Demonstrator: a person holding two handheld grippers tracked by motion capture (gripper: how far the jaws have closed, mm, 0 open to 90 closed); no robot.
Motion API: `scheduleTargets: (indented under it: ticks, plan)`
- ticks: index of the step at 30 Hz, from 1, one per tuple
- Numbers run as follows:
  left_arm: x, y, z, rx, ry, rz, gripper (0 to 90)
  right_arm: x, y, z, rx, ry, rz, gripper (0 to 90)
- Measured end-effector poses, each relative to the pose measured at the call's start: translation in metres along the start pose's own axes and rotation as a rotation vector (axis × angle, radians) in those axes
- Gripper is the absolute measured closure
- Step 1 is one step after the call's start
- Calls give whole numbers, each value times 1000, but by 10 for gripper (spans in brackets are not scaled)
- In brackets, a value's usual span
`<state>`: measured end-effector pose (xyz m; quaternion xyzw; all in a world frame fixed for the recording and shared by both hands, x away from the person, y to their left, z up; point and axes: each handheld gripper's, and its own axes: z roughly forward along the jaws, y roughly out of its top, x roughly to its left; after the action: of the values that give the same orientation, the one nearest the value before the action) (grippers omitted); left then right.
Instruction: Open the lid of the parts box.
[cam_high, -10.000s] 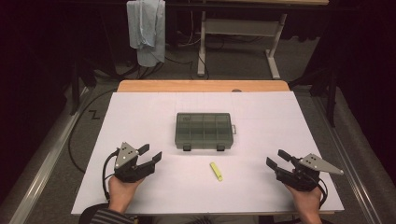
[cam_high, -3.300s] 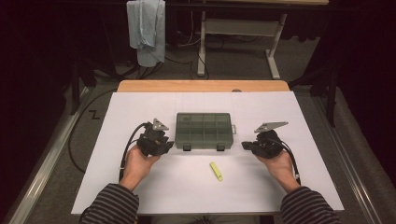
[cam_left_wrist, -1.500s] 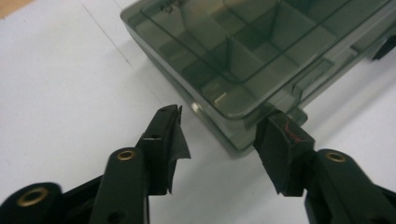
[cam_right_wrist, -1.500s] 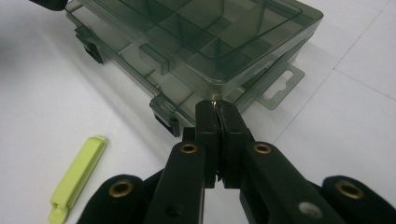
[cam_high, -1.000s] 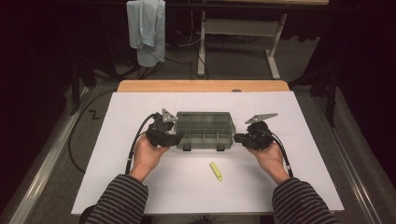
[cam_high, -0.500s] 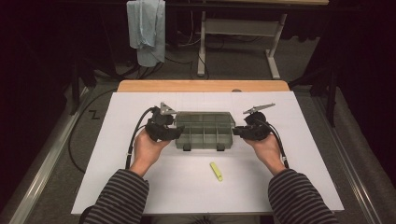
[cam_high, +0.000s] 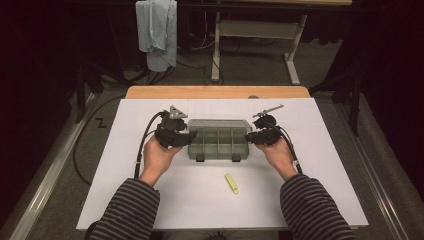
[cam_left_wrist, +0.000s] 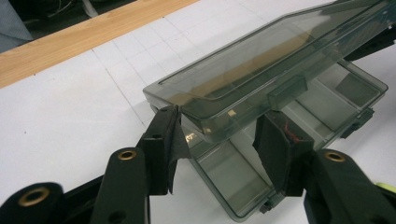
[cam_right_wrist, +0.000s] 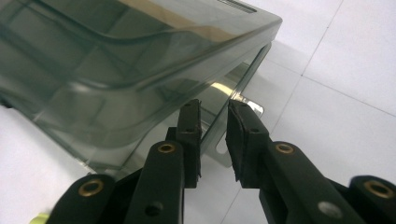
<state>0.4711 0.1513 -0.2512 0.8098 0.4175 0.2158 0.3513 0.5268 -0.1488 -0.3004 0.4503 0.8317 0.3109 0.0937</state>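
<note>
Box lid (cam_left_wrist: 261, 70) now raised, lifted since before.

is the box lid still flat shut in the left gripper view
No, the lid is raised at an angle above the compartment box, leaving a gap.

One smoky transparent compartment box (cam_high: 218, 142) at table centre, with one lid (cam_left_wrist: 261, 70) raised above one divided base (cam_left_wrist: 243, 172). Two latch tabs (cam_high: 200, 158) on its near edge. One yellow marker (cam_high: 231, 183) near the box, toward the person. Two grippers: the left gripper (cam_high: 187, 138) at the box's left end, the right gripper (cam_high: 250, 138) at its right end. Two hands, two striped sleeves (cam_high: 127, 210). One blue cloth (cam_high: 156, 30) hanging far left. One white table sheet (cam_high: 320, 165).
</note>
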Motion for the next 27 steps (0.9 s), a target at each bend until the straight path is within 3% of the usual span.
scheduleTargets:
  ticks: [10, 13, 27]
  plan:
    - [2, 8, 1, 2, 13, 9, 520, 0, 6, 9, 44, -15, 22, 756]
    - [4, 10, 3, 2, 19, 6, 521, -3, 7, 10, 58, 2, 33, 755]
    - [18, 19, 18, 13, 44, -22, 544, -5, 8, 10, 66, 16, 23, 764]
